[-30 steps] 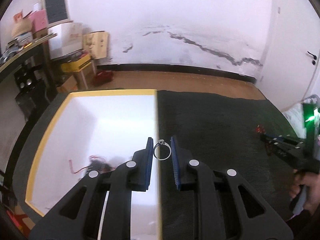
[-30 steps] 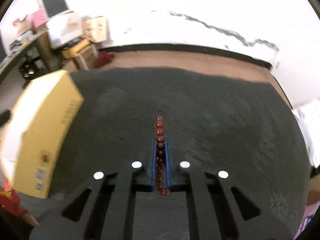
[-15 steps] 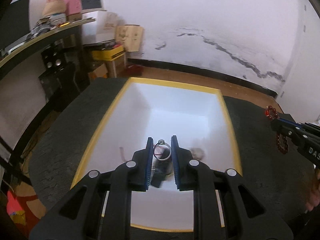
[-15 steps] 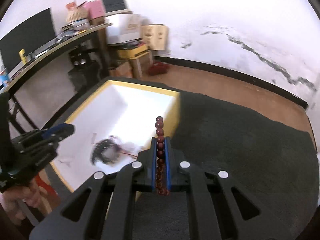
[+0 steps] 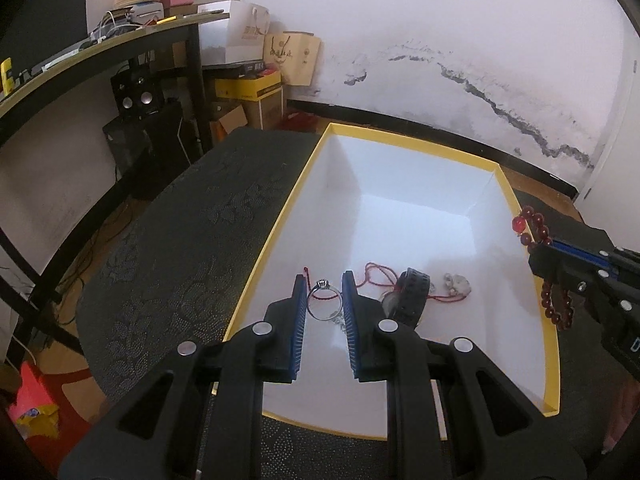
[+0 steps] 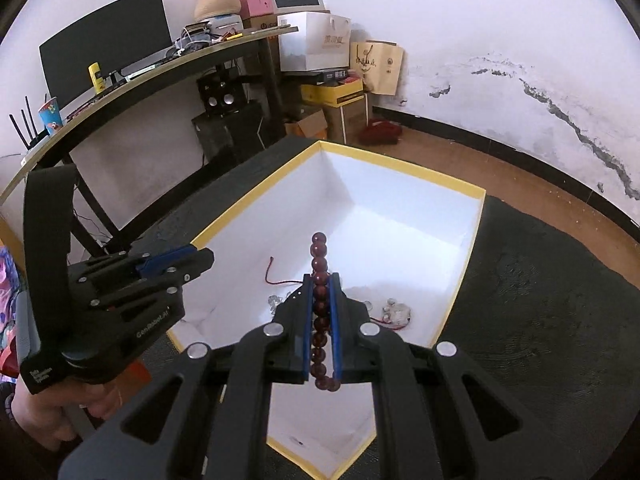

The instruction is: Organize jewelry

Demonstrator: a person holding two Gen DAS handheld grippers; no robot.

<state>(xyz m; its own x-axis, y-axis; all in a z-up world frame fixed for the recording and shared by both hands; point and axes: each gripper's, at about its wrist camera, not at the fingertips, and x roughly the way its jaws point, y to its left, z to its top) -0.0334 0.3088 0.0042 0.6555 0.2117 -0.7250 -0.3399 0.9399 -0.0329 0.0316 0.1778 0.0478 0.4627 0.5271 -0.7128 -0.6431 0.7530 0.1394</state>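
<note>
Your left tool (image 5: pixel 324 300) grips the ring (image 5: pixel 324 299) above the box (image 5: pixel 400 142); your right tool (image 6: pixel 321 308) is clamped on the bead bracelet (image 6: pixel 320 280) at the box's right rim. A red cord (image 5: pixel 376 276) and other pieces already lie inside. Judged remaining: release both items.

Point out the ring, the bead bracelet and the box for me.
Ring (image 5: pixel 325 299), left wrist view, on the band.
Bead bracelet (image 6: pixel 320 280), right wrist view, on a bead between the fingers.
Box (image 5: pixel 276 227), left wrist view, on its yellow left rim.
</note>
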